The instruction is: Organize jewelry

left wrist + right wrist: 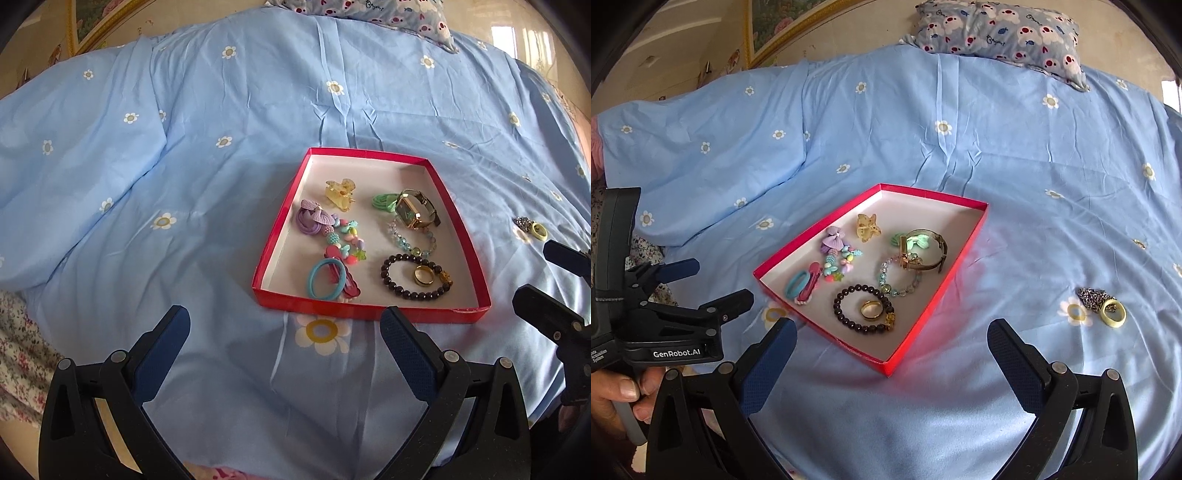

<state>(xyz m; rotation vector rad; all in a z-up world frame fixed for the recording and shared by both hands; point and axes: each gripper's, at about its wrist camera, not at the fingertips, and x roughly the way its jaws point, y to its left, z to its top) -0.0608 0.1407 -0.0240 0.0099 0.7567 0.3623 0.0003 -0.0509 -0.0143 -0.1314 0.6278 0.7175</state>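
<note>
A red tray (461, 315) (923, 325) with a white inside lies on the blue bed sheet. In it are a gold ring (423, 275) (872, 309) inside a dark bead bracelet (391, 282) (842, 312), a watch (412, 212) (923, 251), a clear bead bracelet (397, 236) (886, 275), a yellow claw clip (340, 194) (868, 227) and hair ties. A pale yellow ring (539, 232) (1114, 313) and a dark chain (522, 222) (1090, 297) lie on the sheet right of the tray. My left gripper (284, 332) (713, 288) is open and empty before the tray. My right gripper (892, 345) (535, 273) is open and empty.
The flowered blue sheet (221, 110) (1034, 166) covers the whole bed, with a raised fold at the left. A patterned pillow (997, 29) (362, 9) lies at the far edge. A framed picture (775, 22) hangs on the wall behind.
</note>
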